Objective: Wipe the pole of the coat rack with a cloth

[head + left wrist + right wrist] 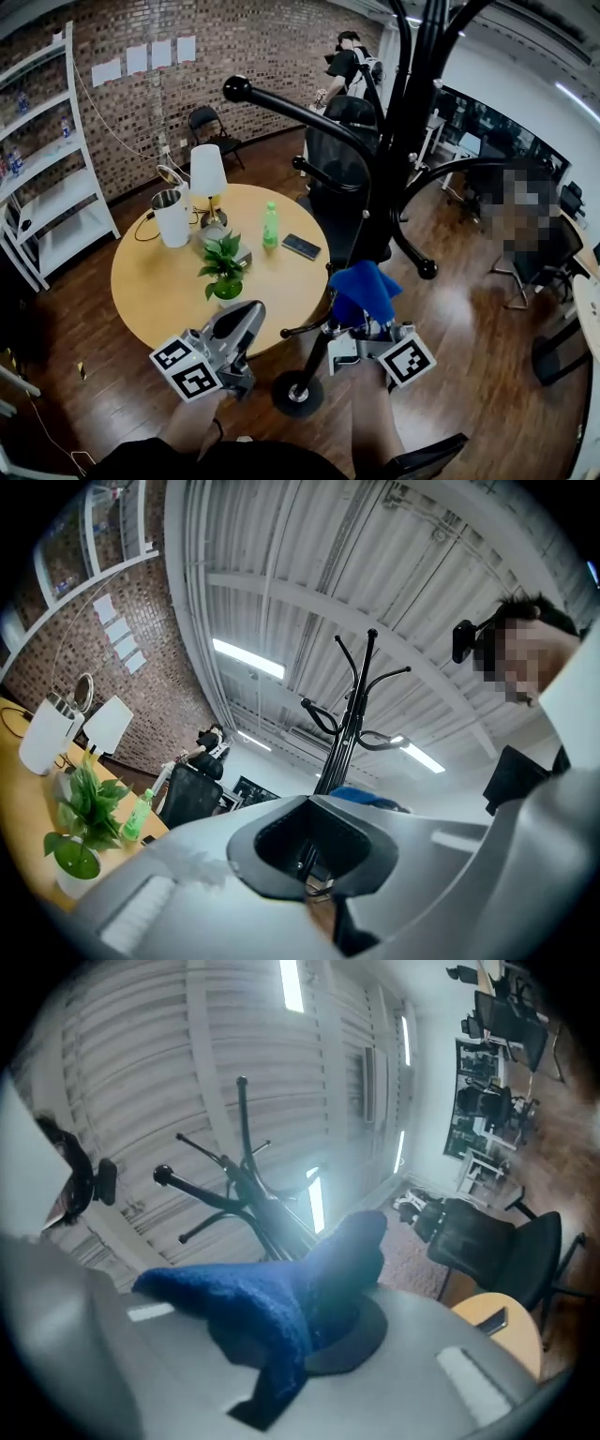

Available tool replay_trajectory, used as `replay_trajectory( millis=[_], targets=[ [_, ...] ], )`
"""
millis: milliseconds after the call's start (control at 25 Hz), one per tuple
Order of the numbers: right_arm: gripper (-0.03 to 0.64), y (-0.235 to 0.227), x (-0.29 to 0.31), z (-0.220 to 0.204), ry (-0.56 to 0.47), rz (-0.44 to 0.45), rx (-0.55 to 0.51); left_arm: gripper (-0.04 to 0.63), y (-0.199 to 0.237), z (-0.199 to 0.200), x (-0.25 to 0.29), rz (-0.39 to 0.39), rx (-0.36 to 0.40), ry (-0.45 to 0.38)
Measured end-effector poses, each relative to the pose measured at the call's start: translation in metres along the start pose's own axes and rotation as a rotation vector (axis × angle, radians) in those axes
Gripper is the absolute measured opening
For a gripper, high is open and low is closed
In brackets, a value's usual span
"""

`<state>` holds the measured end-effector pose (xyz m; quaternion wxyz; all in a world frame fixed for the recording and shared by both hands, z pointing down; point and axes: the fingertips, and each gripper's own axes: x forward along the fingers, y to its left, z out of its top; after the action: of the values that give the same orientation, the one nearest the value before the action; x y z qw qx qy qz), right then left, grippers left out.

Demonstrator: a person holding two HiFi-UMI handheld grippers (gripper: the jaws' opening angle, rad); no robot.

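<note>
Nearest the person, the left gripper (242,319) hangs low with its jaws together and nothing between them, well clear of the rack. Just to its right, the right gripper (364,326) is clamped on the blue cloth (366,291), which bunches up above the jaws in a loose peak. In the right gripper view the cloth (272,1307) covers the jaw tips, and the rack rises behind it. The cloth sits low against the line of the black pole (403,141), not far above the round base (298,394); I cannot tell whether it actually touches. The wipe looks barely begun. To do it well, I would press the loose fold flat onto the pole so fabric, not jaw, meets the metal. Then run long strokes upward and turn the wrist to cover the far side. The curved hooks (281,103) branch off higher up and could snag the cloth, so ease around them. Steadying the rack with the free gripper may stop it rocking. Beyond stands the table (159,300) with a plant (223,267).
</note>
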<state>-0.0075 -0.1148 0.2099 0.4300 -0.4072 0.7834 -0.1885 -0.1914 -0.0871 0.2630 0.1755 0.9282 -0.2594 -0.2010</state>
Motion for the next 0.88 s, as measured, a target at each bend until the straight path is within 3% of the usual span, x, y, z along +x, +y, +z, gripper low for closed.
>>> replay_trajectory(
  millis=[240, 600, 880],
  targets=[
    [0.02, 0.063, 0.041, 0.054, -0.068, 0.168, 0.009, 0.0, -0.002, 0.008, -0.004, -0.004, 0.011, -0.023],
    [0.017, 0.065, 0.042, 0.054, -0.077, 0.172, -0.001, 0.0, 0.001, 0.015, -0.007, 0.002, 0.014, -0.044],
    [0.02, 0.022, 0.013, 0.016, -0.029, 0.088, 0.034, 0.0, 0.002, 0.004, -0.003, -0.003, 0.004, -0.016]
  ],
)
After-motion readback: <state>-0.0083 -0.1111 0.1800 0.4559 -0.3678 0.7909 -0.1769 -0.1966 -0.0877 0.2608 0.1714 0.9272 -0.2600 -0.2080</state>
